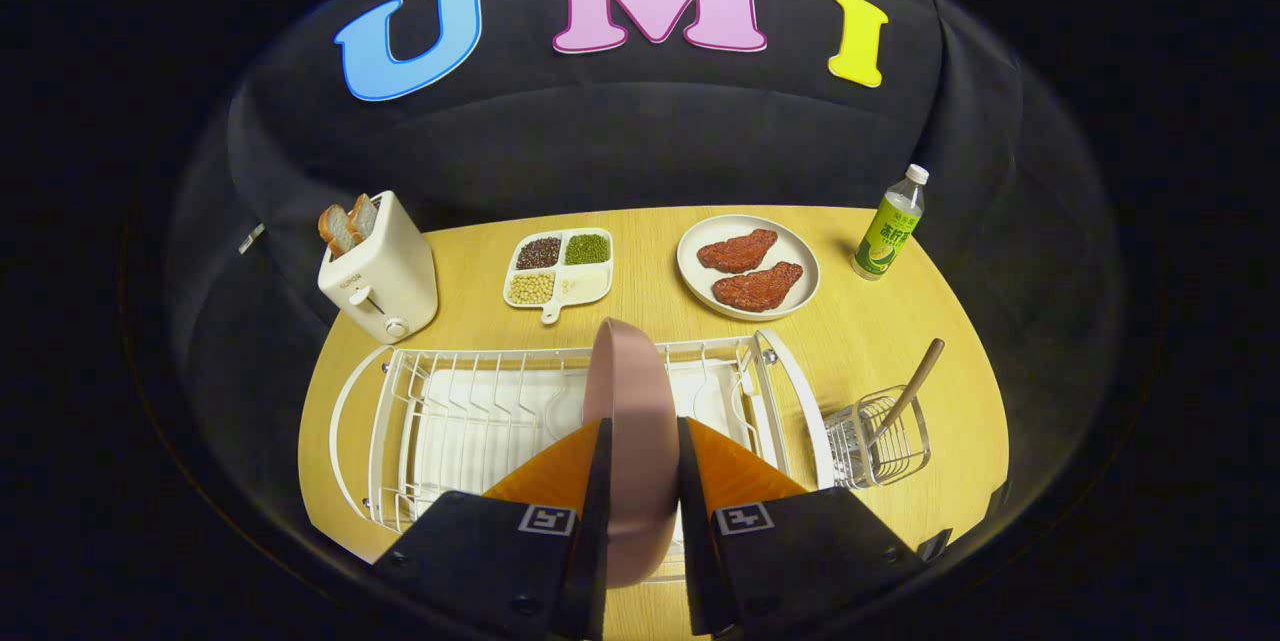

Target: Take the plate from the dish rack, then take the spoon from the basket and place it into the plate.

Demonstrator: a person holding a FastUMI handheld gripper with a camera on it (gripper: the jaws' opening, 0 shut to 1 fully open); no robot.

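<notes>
- Pink plate (628, 421) stands on edge between the two fingers of the gripper (640, 451), which are clenched on it from both sides.
- White wire dish rack (480, 411) lies just beneath and beyond the fingers; the plate stands over its middle.
- Small wire basket (880, 441) sits just beside the rack's right end, a spoon (910, 391) with a brown handle leaning in it.
- Wooden table (880, 321) carries, farther off, a cream toaster (380, 276) with bread, a divided tray of beans (560, 266), a white plate of meat (748, 266) and a green bottle (890, 226).
</notes>
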